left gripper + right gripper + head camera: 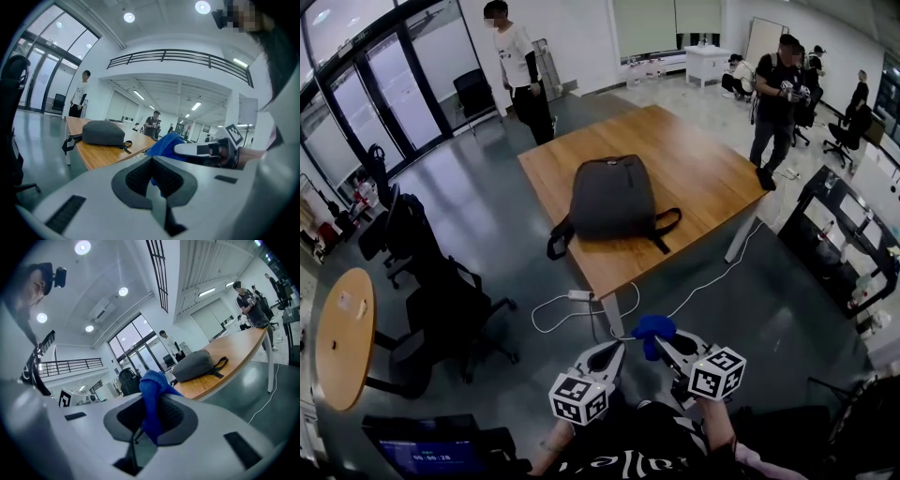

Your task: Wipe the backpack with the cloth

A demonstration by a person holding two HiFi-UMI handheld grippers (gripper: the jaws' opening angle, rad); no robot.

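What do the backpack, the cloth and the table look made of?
The backpack looks like matte grey synthetic fabric, softly slumped. The cloth looks like fuzzy blue microfibre, bunched in folds. The table top looks like wood or veneer, orange-brown with a faint sheen.

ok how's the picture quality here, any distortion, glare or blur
Head view: heavy fisheye with dark corners, backpack sharp. Left gripper view: ceiling lights flare, the near foreground is soft. Right gripper view: cloth in the jaws slightly soft, a bright reflection on the floor.
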